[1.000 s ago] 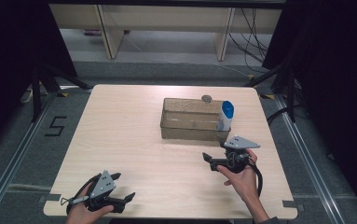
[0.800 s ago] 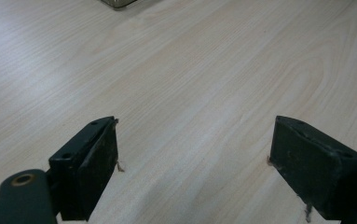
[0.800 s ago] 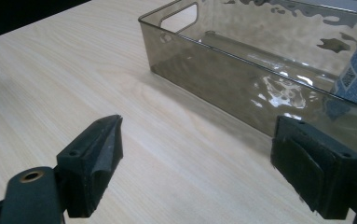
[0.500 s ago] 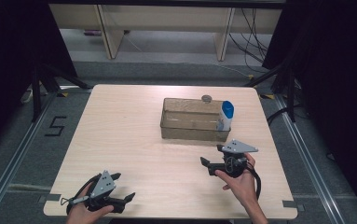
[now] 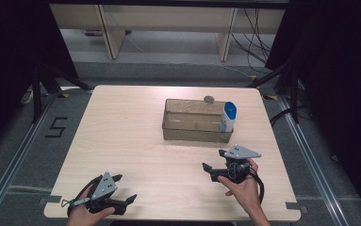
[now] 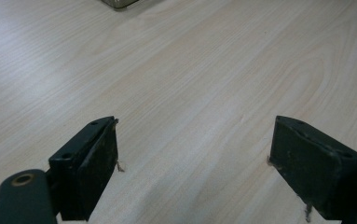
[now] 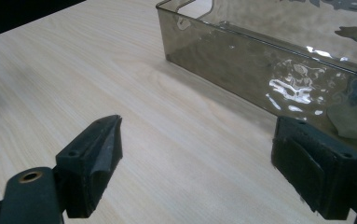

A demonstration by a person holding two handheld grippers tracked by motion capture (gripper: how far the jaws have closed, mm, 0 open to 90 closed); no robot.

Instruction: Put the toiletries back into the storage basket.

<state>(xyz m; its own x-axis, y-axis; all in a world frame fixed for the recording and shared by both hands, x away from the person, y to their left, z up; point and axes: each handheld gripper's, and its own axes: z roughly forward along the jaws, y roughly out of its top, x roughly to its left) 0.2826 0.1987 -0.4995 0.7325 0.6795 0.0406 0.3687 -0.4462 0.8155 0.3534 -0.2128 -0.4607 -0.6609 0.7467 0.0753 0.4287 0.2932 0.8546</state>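
Near the table's front right edge, my right gripper (image 5: 214, 170) hangs just over the wood, jaws spread wide with nothing between them. Just beyond it sits the smoky clear bin (image 5: 194, 133), its long wall facing me, a white and blue bottle (image 5: 228, 117) standing in its right end. Far left, at the front corner, my left gripper (image 5: 124, 188) gapes too, only bare table (image 5: 121, 122) ahead.
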